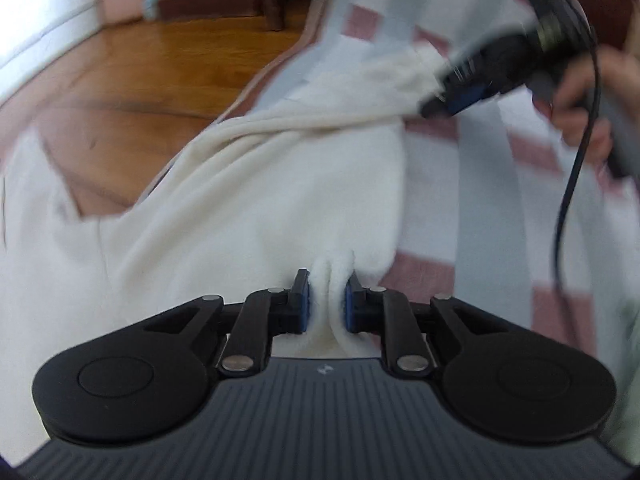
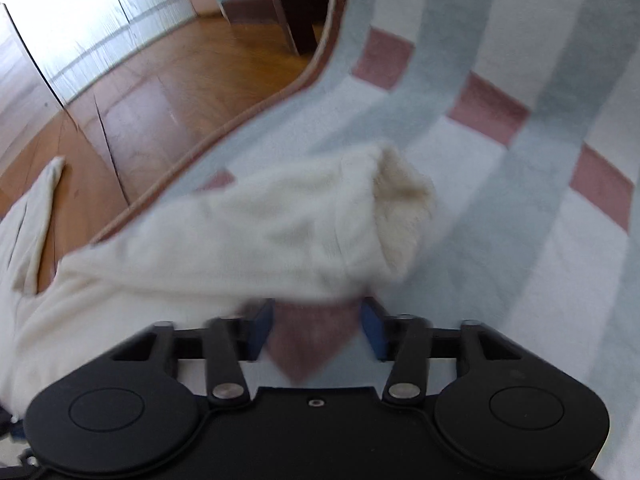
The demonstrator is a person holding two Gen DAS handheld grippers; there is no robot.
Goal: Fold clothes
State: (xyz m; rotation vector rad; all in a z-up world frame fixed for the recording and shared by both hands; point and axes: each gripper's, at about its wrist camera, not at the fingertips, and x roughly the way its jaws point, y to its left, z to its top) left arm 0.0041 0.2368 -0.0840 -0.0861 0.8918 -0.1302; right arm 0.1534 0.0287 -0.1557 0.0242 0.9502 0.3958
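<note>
A cream fleece garment [image 1: 248,200] lies on a checked rug [image 1: 472,208] of white, grey-blue and pink. My left gripper [image 1: 327,300] is shut on a bunched fold of the garment's near edge. In the left wrist view my right gripper [image 1: 444,98] is at the upper right, at the end of a stretched sleeve; its jaws are blurred there. In the right wrist view my right gripper [image 2: 316,330] stands open, just behind the sleeve's cuff [image 2: 400,204], with pink rug showing between the pads. The garment [image 2: 224,240] runs off to the left.
Wooden floor [image 1: 152,80] lies left of the rug's pink-edged border [image 2: 224,136]. Dark furniture legs [image 2: 296,12] and a pale wall stand at the back. A black cable [image 1: 576,168] hangs from the right gripper. Part of the garment [image 2: 32,216] lies on the floor.
</note>
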